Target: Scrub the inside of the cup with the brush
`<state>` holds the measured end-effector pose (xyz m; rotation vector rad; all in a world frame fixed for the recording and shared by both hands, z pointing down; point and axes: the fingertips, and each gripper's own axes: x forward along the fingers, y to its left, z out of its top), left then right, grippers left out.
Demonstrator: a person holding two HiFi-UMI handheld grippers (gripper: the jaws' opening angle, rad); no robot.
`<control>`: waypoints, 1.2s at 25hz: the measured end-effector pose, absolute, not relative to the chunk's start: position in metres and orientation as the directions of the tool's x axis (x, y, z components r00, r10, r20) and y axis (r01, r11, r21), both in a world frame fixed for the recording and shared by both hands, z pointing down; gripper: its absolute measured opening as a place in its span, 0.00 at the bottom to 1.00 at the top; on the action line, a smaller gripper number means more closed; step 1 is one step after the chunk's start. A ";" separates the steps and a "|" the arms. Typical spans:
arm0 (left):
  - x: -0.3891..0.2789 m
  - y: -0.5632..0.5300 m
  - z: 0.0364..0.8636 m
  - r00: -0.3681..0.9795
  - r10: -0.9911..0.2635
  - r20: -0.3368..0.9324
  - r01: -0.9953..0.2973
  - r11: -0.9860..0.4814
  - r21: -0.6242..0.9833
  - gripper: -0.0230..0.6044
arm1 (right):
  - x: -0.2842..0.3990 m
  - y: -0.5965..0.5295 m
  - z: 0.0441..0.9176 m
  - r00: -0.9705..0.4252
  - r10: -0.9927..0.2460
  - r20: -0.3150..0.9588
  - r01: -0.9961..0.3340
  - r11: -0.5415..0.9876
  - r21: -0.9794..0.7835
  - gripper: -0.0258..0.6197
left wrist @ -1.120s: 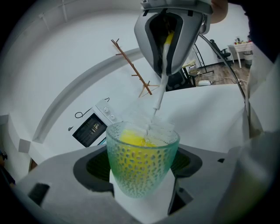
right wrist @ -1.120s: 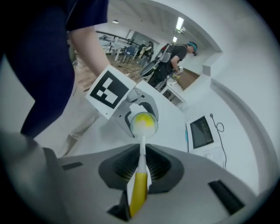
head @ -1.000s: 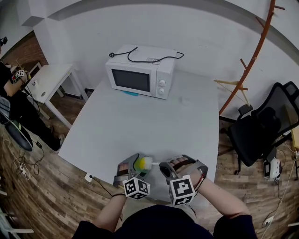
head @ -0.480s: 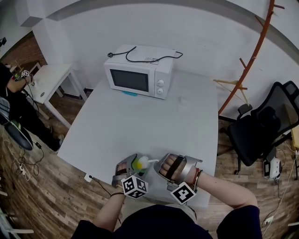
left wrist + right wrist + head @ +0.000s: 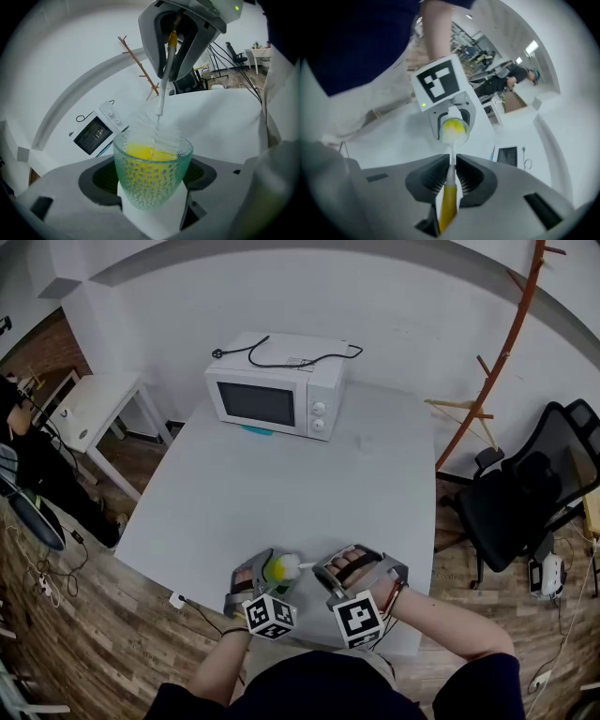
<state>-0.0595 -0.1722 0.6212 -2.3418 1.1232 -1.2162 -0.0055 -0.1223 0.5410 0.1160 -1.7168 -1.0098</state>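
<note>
A green dimpled glass cup [image 5: 152, 176] with yellow inside is clamped between the jaws of my left gripper [image 5: 152, 187], which is shut on it. In the head view the cup [image 5: 274, 570] is near the table's front edge, tipped toward the right. My right gripper [image 5: 451, 180] is shut on the brush handle [image 5: 449, 197], yellow at the base and white further out. The white bristle head [image 5: 159, 133] sits in the cup's mouth. From the right gripper view the brush head [image 5: 453, 133] fills the cup opening [image 5: 453, 125].
A white microwave [image 5: 274, 395] with a black cable on top stands at the far side of the grey table [image 5: 281, 493]. A black office chair [image 5: 525, 502] and an orange coat rack [image 5: 502, 362] are to the right. A small white side table [image 5: 94, 404] is at the left.
The right gripper has rolled back, its marker cube now facing the camera again, while the brush head stays in the cup. The left gripper and cup barely moved.
</note>
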 end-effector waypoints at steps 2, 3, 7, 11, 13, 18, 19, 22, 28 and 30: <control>-0.058 -0.172 0.616 0.346 -0.748 0.566 -0.516 -0.656 -0.551 0.66 | -0.004 -0.122 0.542 -0.400 -0.457 0.795 0.231 0.789 0.569 0.12; -0.058 -0.172 0.615 0.346 -0.751 0.563 -0.516 -0.653 -0.554 0.66 | -0.005 -0.122 0.540 -0.405 -0.408 0.818 0.142 0.856 0.497 0.12; -0.057 -0.173 0.612 0.342 -0.761 0.551 -0.511 -0.642 -0.571 0.66 | -0.003 -0.119 0.536 -0.453 -0.213 0.866 -0.178 0.973 0.146 0.12; -0.060 -0.173 0.609 0.333 -0.773 0.541 -0.507 -0.630 -0.588 0.66 | 0.001 -0.117 0.539 -0.539 -0.068 0.840 -0.457 0.861 -0.223 0.12; -0.061 -0.173 0.612 0.329 -0.776 0.538 -0.500 -0.626 -0.598 0.66 | 0.002 -0.115 0.543 -0.585 -0.007 0.811 -0.538 0.752 -0.382 0.12; -0.060 -0.171 0.611 0.321 -0.787 0.527 -0.499 -0.613 -0.613 0.66 | -0.002 -0.107 0.543 -0.721 0.099 0.686 -0.589 0.434 -0.682 0.12; -0.060 -0.172 0.609 0.319 -0.791 0.522 -0.499 -0.608 -0.617 0.66 | -0.002 -0.106 0.542 -0.756 0.111 0.645 -0.582 0.336 -0.741 0.12; -0.060 -0.174 0.606 0.317 -0.800 0.509 -0.497 -0.597 -0.630 0.66 | -0.002 -0.105 0.541 -0.833 0.104 0.543 -0.533 0.109 -0.839 0.12; -0.058 -0.177 0.604 0.316 -0.804 0.503 -0.482 -0.593 -0.645 0.66 | 0.000 -0.106 0.541 -0.833 0.084 0.547 -0.534 0.135 -0.834 0.12; -0.056 -0.176 0.606 0.319 -0.803 0.504 -0.473 -0.596 -0.649 0.66 | 0.003 -0.105 0.542 -0.819 0.086 0.568 -0.549 0.172 -0.818 0.12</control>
